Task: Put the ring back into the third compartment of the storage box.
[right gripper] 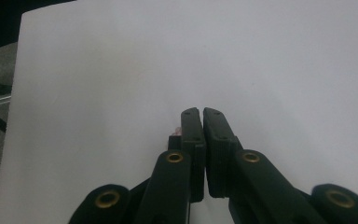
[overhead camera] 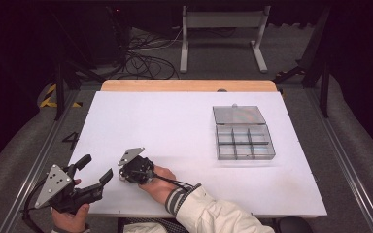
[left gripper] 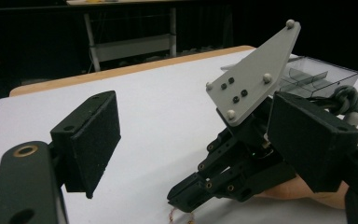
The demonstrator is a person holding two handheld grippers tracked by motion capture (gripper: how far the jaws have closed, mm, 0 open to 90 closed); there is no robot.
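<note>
Near table edge, far left: left gripper (overhead camera: 95, 168) in a hand (overhead camera: 70, 219); jaws spread wide, nothing between them; tips aimed toward the table's middle
Just right of it: right gripper (overhead camera: 122, 173) in the other hand (overhead camera: 161, 183), low over the white table (overhead camera: 175, 126); jaws pressed together, barely a slit in the right gripper view (right gripper: 202, 113); tips aimed leftward; something small and pale-orange glimpsed beside the closed tips, too small to identify; whether held, cannot tell
Right half of table: clear compartment box (overhead camera: 243, 141), well apart from both grippers; lid (overhead camera: 238, 115) swung open, lying flat on the far side; long axis of box running left to right; six compartments, contents not discernible
Far edge: wooden strip (overhead camera: 189, 85) along the table's back
</note>
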